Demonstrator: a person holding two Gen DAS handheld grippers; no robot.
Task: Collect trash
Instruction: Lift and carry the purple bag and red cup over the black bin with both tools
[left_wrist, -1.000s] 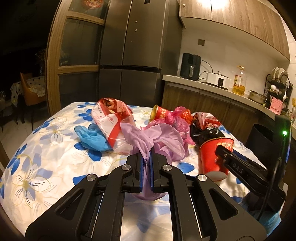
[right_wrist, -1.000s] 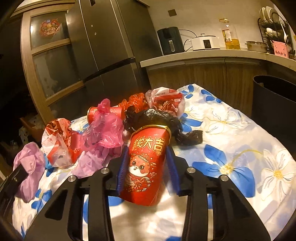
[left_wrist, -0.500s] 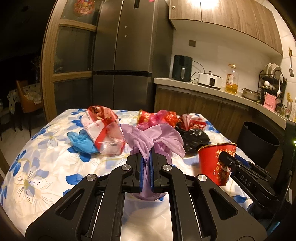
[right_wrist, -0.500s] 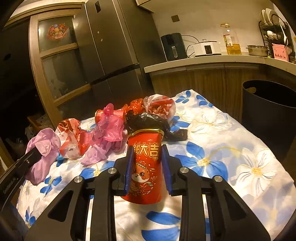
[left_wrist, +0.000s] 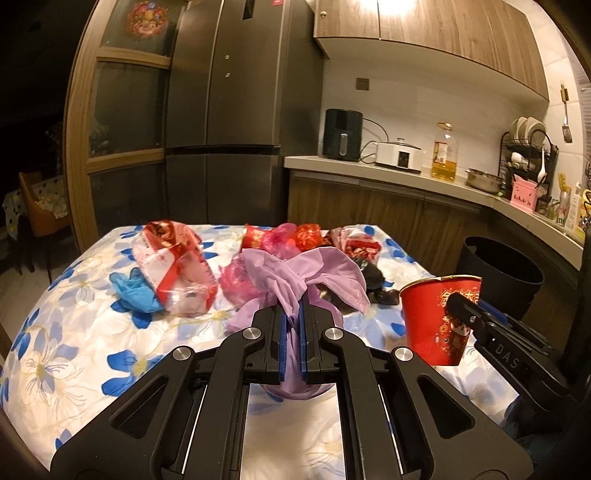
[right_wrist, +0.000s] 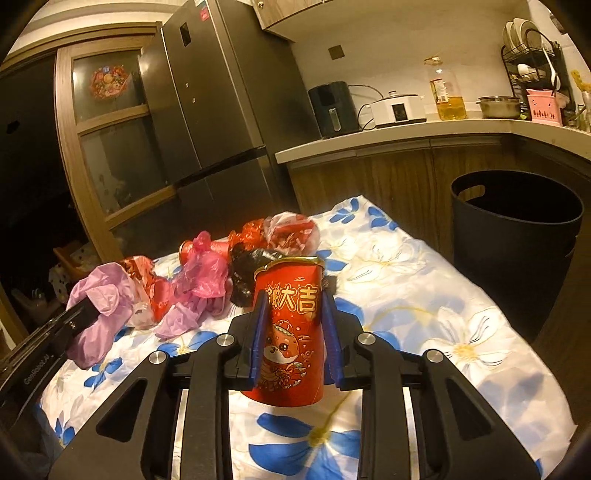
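Note:
My left gripper (left_wrist: 291, 314) is shut on a knotted purple plastic bag (left_wrist: 314, 271) and holds it above the table; it also shows at the left of the right wrist view (right_wrist: 101, 295). My right gripper (right_wrist: 293, 299) is shut on a red paper cup (right_wrist: 291, 332) with a cartoon print, lifted off the table; the cup shows in the left wrist view (left_wrist: 432, 317). Other trash lies on the floral tablecloth (right_wrist: 406, 280): a red and white bag (left_wrist: 173, 266), a blue glove (left_wrist: 133, 291), a pink bag (right_wrist: 203, 269), a black bag (right_wrist: 247, 269).
A black trash bin (right_wrist: 517, 236) stands on the floor right of the table, below the counter (right_wrist: 424, 133). A fridge (left_wrist: 221, 110) and a wooden cabinet (left_wrist: 122, 110) stand behind the table. The counter carries appliances, an oil bottle and a dish rack.
Both grippers have risen and drawn back from the trash pile, carrying the purple bag and the red cup. The bin has come further into view on the right.

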